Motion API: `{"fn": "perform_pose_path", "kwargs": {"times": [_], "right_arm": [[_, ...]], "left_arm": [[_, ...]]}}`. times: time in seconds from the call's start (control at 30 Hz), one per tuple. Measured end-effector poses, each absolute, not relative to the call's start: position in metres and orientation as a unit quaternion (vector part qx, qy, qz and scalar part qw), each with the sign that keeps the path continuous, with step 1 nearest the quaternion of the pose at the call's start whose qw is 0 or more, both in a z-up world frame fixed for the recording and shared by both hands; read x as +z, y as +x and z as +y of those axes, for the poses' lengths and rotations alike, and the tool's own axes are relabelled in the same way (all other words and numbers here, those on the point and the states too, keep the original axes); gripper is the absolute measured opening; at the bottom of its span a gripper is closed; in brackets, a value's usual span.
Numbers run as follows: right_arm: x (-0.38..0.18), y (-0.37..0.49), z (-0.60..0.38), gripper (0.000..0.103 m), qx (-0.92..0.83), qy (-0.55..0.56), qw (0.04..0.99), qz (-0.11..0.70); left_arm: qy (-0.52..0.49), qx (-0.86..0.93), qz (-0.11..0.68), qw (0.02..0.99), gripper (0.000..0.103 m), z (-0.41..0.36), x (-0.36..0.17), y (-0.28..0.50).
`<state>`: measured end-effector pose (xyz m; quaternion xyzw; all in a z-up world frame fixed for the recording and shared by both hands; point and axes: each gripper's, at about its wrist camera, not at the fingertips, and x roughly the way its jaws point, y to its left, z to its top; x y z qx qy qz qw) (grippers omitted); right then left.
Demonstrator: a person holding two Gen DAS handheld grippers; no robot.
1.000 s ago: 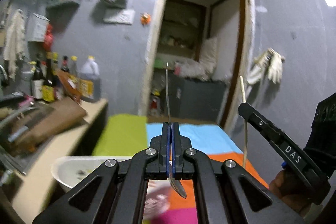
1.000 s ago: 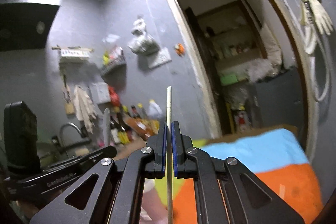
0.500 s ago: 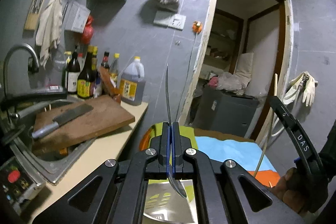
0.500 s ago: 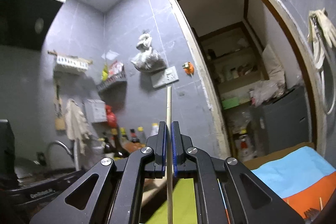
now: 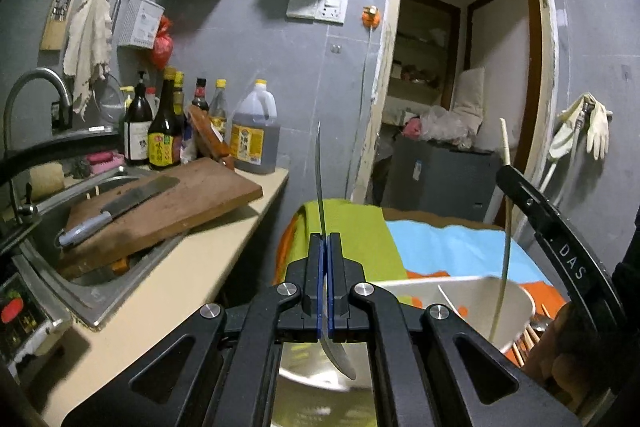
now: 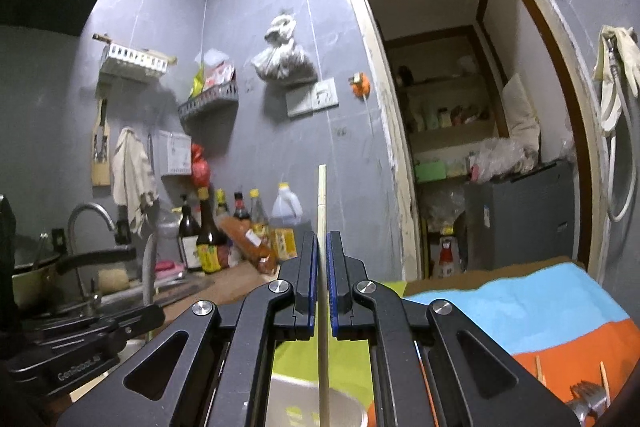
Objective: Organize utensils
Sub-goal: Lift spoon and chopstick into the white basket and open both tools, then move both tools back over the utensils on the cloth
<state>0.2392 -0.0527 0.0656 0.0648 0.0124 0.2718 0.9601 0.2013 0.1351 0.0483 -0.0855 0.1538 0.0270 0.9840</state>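
While both hands have swung toward the sink counter and dipped, the left gripper (image 5: 324, 247) stays clamped on a thin metal spoon (image 5: 320, 179) and the right gripper (image 6: 322, 247) on a pale wooden chopstick (image 6: 322, 203), now over the white plastic container (image 5: 460, 291) at 5 o'clock, probably ready for dropping in.

The chopstick's (image 6: 323, 307) lower end runs off the bottom edge; the fork (image 6: 588, 401) is cut off there too.

A cloth (image 5: 440, 247) in blocks of lime green, sky blue and orange is covering the tabletop. A white bowl (image 5: 472, 297) is sitting on it, a brown cutting board (image 5: 172, 203) is lying over the steel sink (image 5: 80, 291), and the walls are showing grey.
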Motion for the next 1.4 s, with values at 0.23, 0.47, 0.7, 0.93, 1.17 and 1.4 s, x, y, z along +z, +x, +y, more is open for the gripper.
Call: {"fn": "perform_pose_path", "kwargs": {"times": [0.23, 0.47, 0.7, 0.93, 1.17, 1.4], "right_arm": [[0.055, 0.239, -0.056, 0.004, 0.288, 0.062, 0.954, 0.061], [0.053, 0.238, -0.059, 0.008, 0.295, 0.055, 0.950, 0.090], [0.063, 0.232, -0.072, 0.023, 0.297, 0.061, 0.949, 0.085], [0.081, 0.219, -0.101, 0.053, 0.281, 0.067, 0.956, 0.055], [0.101, 0.199, -0.149, 0.084, 0.243, 0.049, 0.969, 0.016], [0.105, 0.191, -0.197, 0.103, 0.200, 0.041, 0.979, 0.006]], "left_arm": [[-0.088, 0.006, 0.176, 0.980, 0.000, 0.130, 0.043, 0.198], [-0.089, -0.021, 0.189, 0.978, 0.001, 0.127, 0.047, 0.194], [-0.095, -0.022, 0.180, 0.979, 0.022, 0.126, 0.056, 0.189], [-0.103, -0.021, 0.144, 0.984, 0.040, 0.113, 0.078, 0.179], [-0.110, -0.013, 0.104, 0.988, 0.067, 0.086, 0.094, 0.172], [-0.083, -0.038, 0.088, 0.992, 0.089, 0.047, 0.103, 0.171]]}}
